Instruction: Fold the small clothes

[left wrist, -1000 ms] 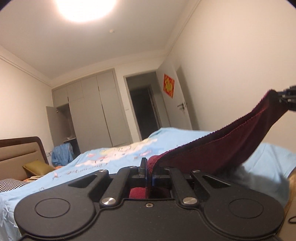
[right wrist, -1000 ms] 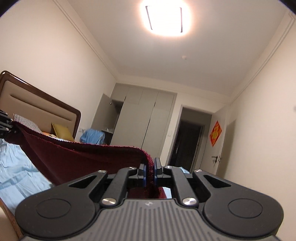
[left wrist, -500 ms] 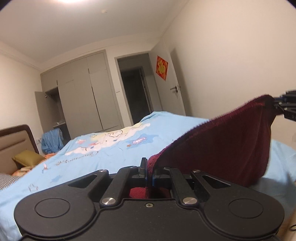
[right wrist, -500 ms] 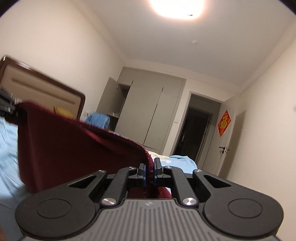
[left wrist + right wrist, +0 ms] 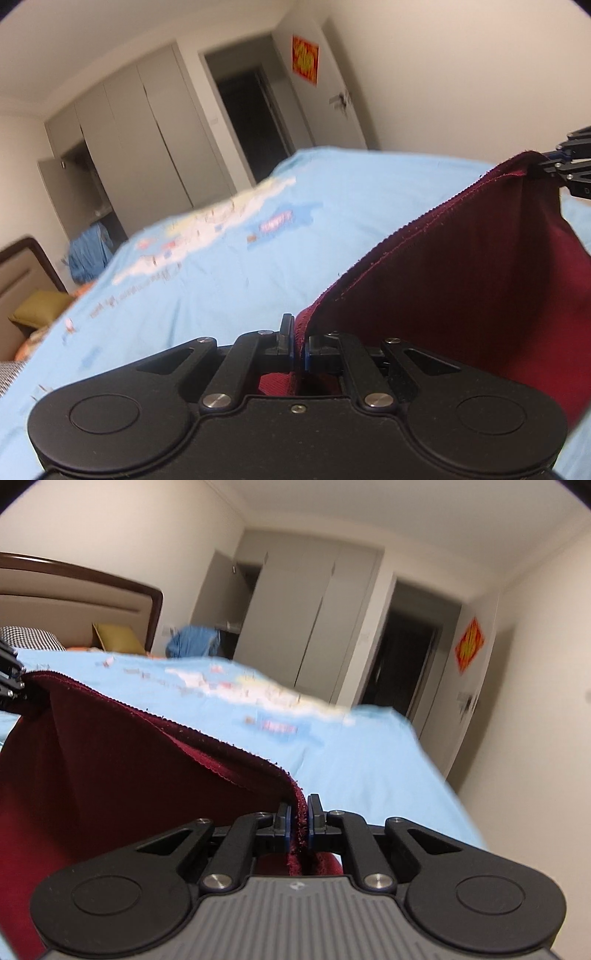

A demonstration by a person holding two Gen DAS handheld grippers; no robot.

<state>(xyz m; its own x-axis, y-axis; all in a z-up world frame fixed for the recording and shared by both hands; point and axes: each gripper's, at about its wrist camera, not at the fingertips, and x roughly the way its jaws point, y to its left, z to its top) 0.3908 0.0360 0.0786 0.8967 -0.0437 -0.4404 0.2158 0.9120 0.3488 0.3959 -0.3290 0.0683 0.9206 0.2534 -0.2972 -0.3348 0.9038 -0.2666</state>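
Both views blurred by motion, far room soft. Left black two-finger gripper (image 5: 298, 345) has its jaws pinched on one top corner of the dark red fuzzy knit cloth (image 5: 480, 295); right black two-finger gripper with grey ribbed top (image 5: 298, 821) has its jaws clamped on the opposite corner. The hemmed top edge of the cloth runs stretched between the two grippers, the rest hangs down below that edge, above the near part of the light blue printed bed sheet (image 5: 229, 266). Lower end of the cloth is cut off by the frame and by the gripper bodies in both views, so cannot tell if it touches the sheet. What kind of garment it is: cannot tell.

In the left wrist view only the right gripper's tips show at the far right edge, rest cropped. In the right wrist view the left gripper's tips peek in at the far left edge.

Cartoon print and small writing on the sheet are smeared, unreadable. Red-and-gold square sign (image 5: 305, 59) on the white door has a gold character, too blurred to read. Small emblem on the right gripper's grey top, not legible.

Background: grey wardrobe (image 5: 295, 613) with one door open, dark doorway (image 5: 255, 118), brown-framed padded headboard (image 5: 74, 602), olive pillow (image 5: 118, 638), checked pillow partly cropped, blue garment (image 5: 194, 640) heaped near the wardrobe.
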